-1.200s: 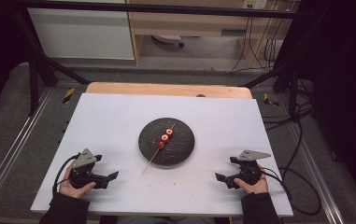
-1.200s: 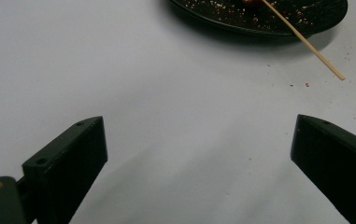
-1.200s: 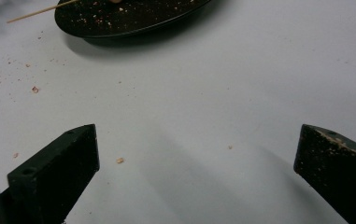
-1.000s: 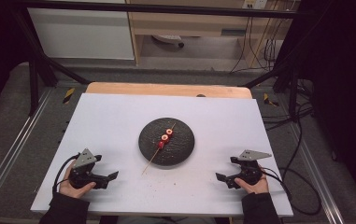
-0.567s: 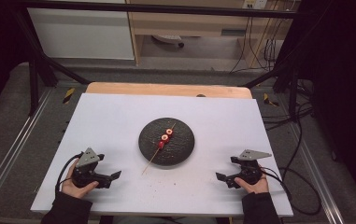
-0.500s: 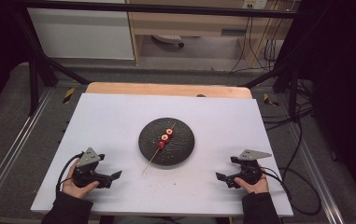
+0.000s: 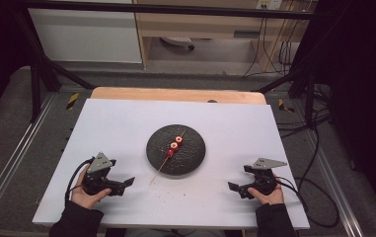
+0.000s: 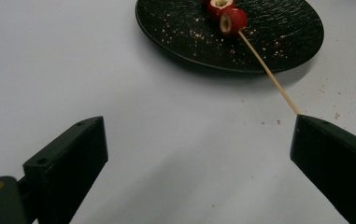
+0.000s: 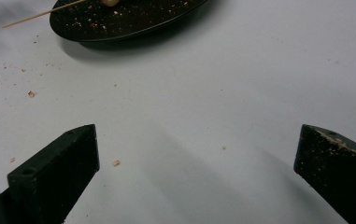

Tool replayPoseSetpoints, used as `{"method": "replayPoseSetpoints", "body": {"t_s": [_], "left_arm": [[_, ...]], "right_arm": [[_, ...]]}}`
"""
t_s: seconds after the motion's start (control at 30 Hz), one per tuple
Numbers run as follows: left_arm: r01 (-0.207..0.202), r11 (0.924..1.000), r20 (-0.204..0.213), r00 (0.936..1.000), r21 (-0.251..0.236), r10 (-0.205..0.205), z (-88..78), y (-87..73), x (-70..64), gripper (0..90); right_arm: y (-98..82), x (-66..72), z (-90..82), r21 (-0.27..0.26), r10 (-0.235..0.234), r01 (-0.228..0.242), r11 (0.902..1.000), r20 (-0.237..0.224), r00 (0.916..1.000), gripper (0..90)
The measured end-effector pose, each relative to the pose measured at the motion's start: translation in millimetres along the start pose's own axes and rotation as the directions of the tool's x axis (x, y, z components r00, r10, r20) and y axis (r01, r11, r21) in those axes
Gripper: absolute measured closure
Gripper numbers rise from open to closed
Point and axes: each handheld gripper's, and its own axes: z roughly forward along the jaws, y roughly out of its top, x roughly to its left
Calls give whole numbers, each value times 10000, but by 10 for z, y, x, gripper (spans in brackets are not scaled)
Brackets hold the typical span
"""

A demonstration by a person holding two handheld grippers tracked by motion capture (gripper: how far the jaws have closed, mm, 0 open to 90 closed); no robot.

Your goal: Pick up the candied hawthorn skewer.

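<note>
The left tool (image 7: 126, 183) rests on the table (image 7: 126, 123) near its front left corner, jaws wide and holding nothing. In the left gripper view, the bare end of the skewer (image 8: 269, 74) reaches close to the tip of the jaw at that view's right. The skewer slants up from there onto the plate (image 8: 185, 42), where two red pieces (image 8: 231, 21) sit threaded on it. In the high view, the plate (image 7: 190, 158) lies mid-table, ahead of the left tool and toward the centre. The right tool (image 7: 237, 181) rests near the front right corner, jaws likewise wide and empty, well apart from the plate and skewer (image 7: 160, 168).
</note>
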Motion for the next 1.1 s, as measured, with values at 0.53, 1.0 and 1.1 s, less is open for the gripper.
{"method": "replayPoseSetpoints", "body": {"t_s": [0.53, 1.0, 1.1], "left_arm": [[-362, 9981, -57, 9993, 492, 365, 354, 453, -305, 66], [-186, 9894, -379, 9990, 1441, 243, 798, 689, -446, 251], [-177, 9871, -511, 9984, 1589, 261, 872, 717, -471, 329]], "right_arm": [[1, 2, 1, 28, -5, 5, 10000, 69, 10000, 10], [1, -1, -1, 55, -8, 7, 10000, 102, 9999, 10], [1, -1, 1, 61, -10, 10, 10000, 100, 9999, 10]]}}
